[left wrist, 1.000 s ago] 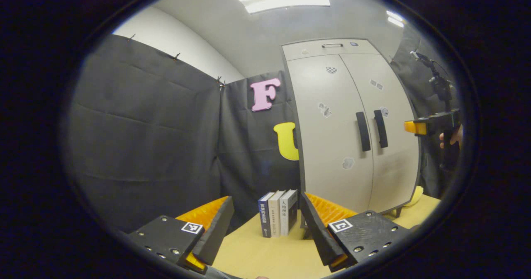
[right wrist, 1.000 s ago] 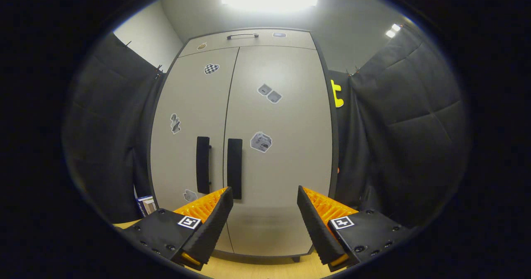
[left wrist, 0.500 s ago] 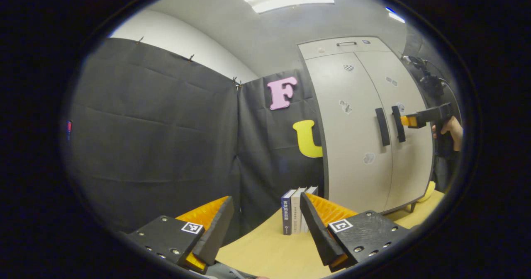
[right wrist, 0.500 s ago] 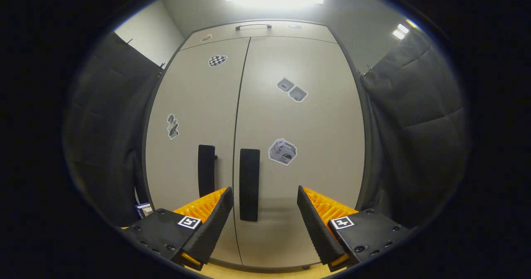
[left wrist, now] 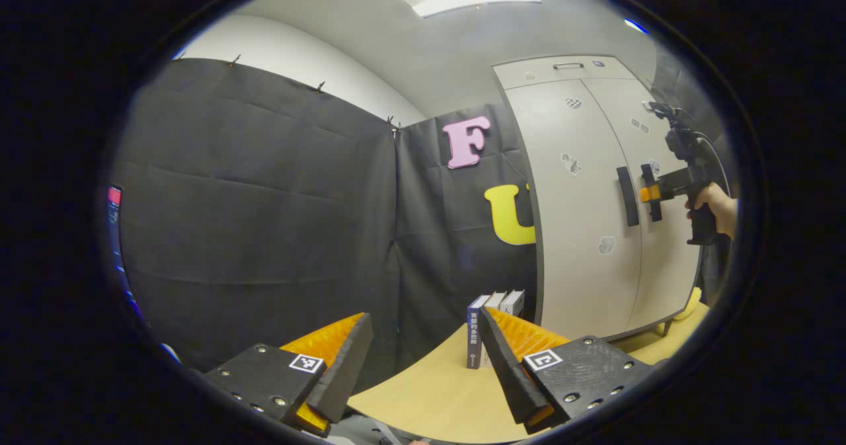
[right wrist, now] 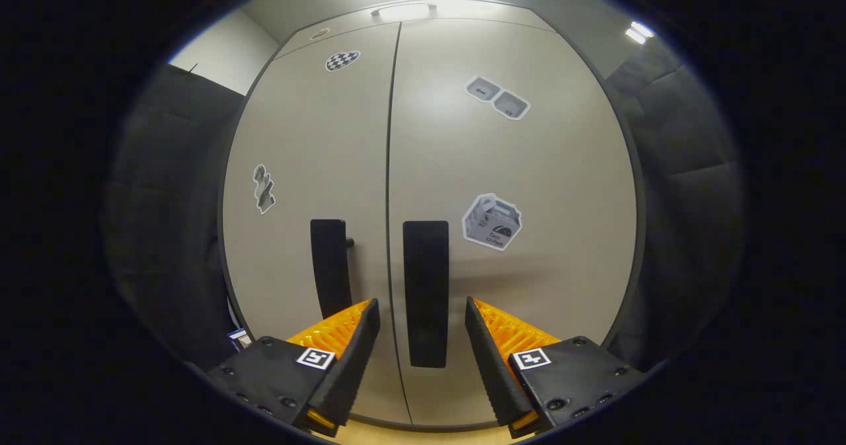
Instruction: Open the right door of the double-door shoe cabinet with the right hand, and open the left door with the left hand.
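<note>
The beige shoe cabinet has both doors shut: the left door [right wrist: 304, 134] and the right door [right wrist: 529, 161]. Each carries a black vertical handle by the centre seam. My right gripper [right wrist: 422, 316] is open, close to the cabinet, and the right door's handle [right wrist: 426, 286] stands between its fingers with a gap on each side. The left door's handle [right wrist: 329, 266] is just left of it. My left gripper [left wrist: 423, 342] is open and holds nothing, far from the cabinet [left wrist: 581, 200]. In the left gripper view the right gripper [left wrist: 646, 194] sits at the handles, held by a hand [left wrist: 712, 203].
A few upright books [left wrist: 492, 319] stand on the wooden table [left wrist: 423, 392] left of the cabinet's foot. A yellow object [left wrist: 691, 303] lies by the cabinet's right lower corner. Black cloth walls close in the left and back.
My right gripper has moved in toward the cabinet until the right door's handle stands between its fingers. My left gripper has swung left, so the cabinet sits farther right in its view.
</note>
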Tool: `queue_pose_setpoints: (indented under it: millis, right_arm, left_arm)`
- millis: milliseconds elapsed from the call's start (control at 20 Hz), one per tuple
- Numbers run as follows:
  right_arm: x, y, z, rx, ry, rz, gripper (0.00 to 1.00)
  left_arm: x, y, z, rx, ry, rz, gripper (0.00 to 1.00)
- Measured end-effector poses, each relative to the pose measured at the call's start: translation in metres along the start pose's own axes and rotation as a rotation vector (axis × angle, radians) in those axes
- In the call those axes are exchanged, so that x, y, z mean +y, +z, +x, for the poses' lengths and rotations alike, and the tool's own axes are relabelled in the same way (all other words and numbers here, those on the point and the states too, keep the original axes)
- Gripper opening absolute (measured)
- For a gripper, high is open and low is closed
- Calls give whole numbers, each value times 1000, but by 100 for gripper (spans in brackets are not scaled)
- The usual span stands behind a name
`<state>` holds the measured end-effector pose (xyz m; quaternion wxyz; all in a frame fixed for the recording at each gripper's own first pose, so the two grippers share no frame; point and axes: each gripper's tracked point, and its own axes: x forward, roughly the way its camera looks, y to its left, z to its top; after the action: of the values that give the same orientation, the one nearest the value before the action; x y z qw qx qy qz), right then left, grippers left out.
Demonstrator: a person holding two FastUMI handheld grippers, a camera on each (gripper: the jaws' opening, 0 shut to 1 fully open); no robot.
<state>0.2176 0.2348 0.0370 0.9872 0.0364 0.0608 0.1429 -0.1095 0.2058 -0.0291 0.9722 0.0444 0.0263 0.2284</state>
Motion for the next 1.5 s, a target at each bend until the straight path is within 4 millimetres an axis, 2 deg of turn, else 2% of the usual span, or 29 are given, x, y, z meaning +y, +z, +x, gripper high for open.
queue_pose_setpoints:
  millis: [50,150,200,250,300,350,400,500,600,650,700,750,950,1150,1500]
  right_arm:
    - [-1,1,4,-1,-4,1,79]
    - [-7,3,8,-1,-41,6,57]
    - [-6,2,11,8,-42,17,34]
    - [-5,1,14,22,-42,26,40]
    - [-6,-1,15,32,-40,37,41]
    - [-6,-1,17,42,-37,53,37]
    - [-6,-2,20,51,-30,72,41]
    - [-6,-3,21,66,-29,78,41]
    - [-6,-3,19,81,-36,31,31]
    - [-6,-3,20,86,-30,14,22]
    - [-4,-6,19,93,-22,22,22]
    - [-4,-3,18,92,-11,33,14]
    - [-5,-5,14,109,3,23,14]
    - [-5,-5,-5,110,39,34,14]
    - [-14,-4,-43,121,89,26,12]
  left_arm:
    - [1,1,1,0,3,-3,94]
    - [3,1,1,0,7,-6,94]
    - [4,2,-1,-2,8,-4,94]
    - [5,3,0,-4,8,-1,94]
    - [4,4,0,-6,7,3,94]
    - [4,5,0,-8,6,6,94]
    - [2,6,0,-10,3,8,94]
    - [1,8,1,-12,-2,8,94]
    - [-2,10,2,-15,-11,2,94]
    - [-4,12,3,-17,-17,1,94]
    - [-5,13,3,-19,-22,1,94]
    - [-8,15,4,-24,-28,2,94]
    - [-16,23,4,-45,-55,11,94]
    - [-23,29,3,-61,-88,-2,94]
    - [-57,31,3,-70,-175,-21,94]
